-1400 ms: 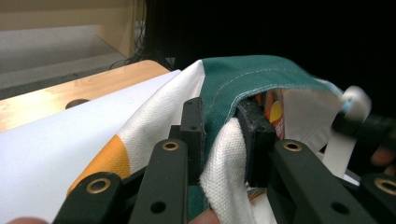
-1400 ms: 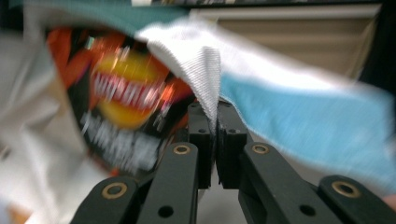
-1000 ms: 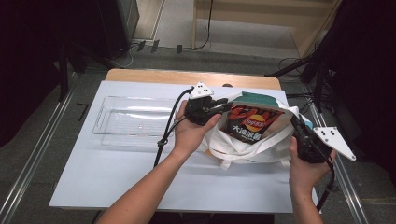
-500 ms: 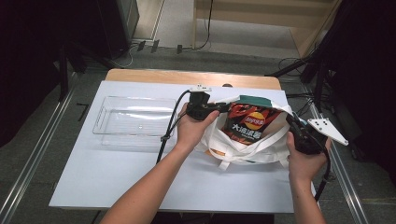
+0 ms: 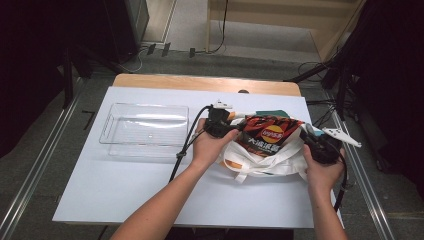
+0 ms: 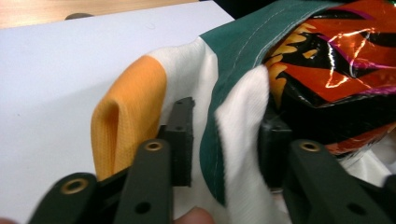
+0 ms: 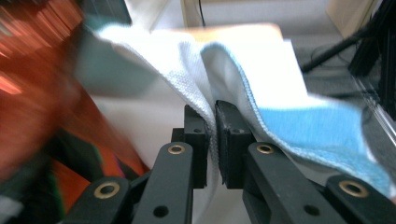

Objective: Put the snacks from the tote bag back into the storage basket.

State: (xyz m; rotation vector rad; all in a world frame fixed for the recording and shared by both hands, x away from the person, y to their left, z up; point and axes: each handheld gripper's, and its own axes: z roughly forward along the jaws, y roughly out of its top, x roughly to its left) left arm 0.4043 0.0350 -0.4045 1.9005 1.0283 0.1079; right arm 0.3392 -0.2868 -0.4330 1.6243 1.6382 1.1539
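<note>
White cloth of bag [image 5: 260, 162] pinched in my right gripper [image 5: 314, 145] jaws; left gripper [image 5: 226, 126] jaws, just opening, straddle its rim loosely. Chip packet [image 5: 270, 136] sits inside bag.

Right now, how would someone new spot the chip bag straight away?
Start at the white table, then go right of the clear plastic tray to the white cloth bag. The chip bag sticks out of its mouth, the one glossy red and black thing there.
</note>
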